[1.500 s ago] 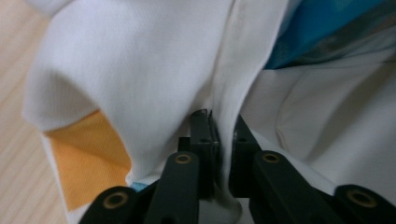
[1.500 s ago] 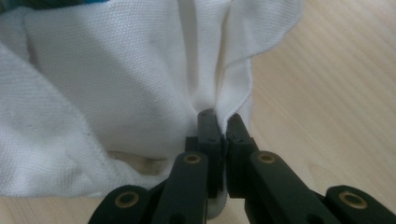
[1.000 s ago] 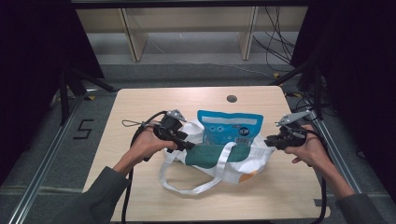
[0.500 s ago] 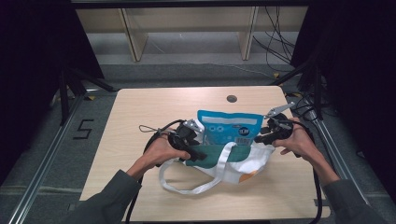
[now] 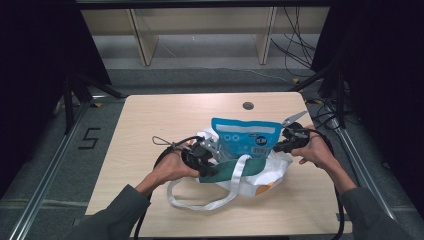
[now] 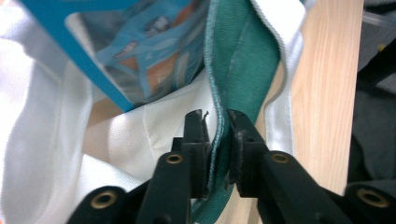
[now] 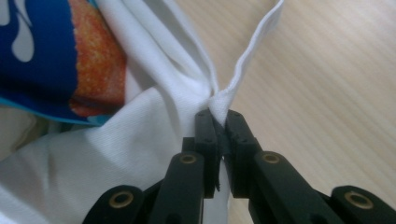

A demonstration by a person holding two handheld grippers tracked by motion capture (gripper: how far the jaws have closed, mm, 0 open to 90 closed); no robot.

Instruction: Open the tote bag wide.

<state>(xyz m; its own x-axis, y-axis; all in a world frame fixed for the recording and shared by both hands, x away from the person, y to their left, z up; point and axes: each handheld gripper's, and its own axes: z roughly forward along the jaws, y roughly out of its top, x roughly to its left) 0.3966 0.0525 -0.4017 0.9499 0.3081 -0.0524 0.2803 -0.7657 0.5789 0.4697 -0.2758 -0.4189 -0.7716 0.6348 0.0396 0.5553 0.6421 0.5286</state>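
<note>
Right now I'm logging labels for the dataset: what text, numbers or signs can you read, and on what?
"5": dark mark on the grey floor left of the table.
Blue snack pouch in the white tote bag: print and round dark badge too blurred to read.

A pale wooden table (image 5: 150, 125) carries a white tote bag (image 5: 260, 177), seemingly slumped.

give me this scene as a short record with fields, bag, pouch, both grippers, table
bag: white cloth tote bag with green trim, lying on the table, mouth held apart
pouch: blue snack pouch standing partly inside the bag
left gripper: left gripper shut on the bag's green hem
right gripper: right gripper shut on bunched white cloth at the bag's edge
table: light wooden table; loose white strap trails toward the person
</note>
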